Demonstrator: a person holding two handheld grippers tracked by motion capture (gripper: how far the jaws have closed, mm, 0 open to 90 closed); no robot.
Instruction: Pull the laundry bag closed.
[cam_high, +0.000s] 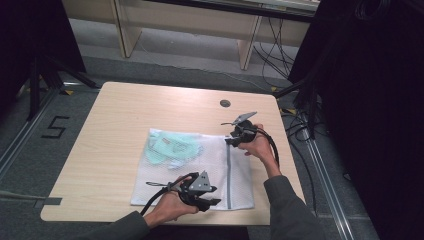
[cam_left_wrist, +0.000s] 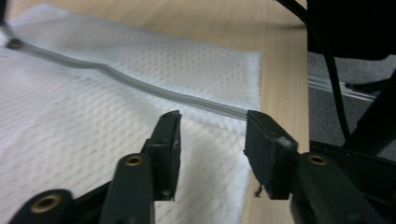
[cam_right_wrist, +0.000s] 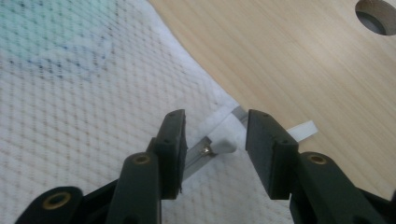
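Mesh laundry bag (cam_high: 200, 170): light, limp, snag-prone; best taken by zipper pull (cam_right_wrist: 219, 147) at two o'clock. Left gripper (cam_left_wrist: 212, 140), right gripper (cam_right_wrist: 215, 140): jaws released.

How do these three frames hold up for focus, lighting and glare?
High view: dim, soft, dark at both sides, but the mesh bag reads clearly. Left gripper view: zipper sharp, near jaws slightly blurred, no glare. Right gripper view: mesh weave and zipper pull crisp, table evenly lit.
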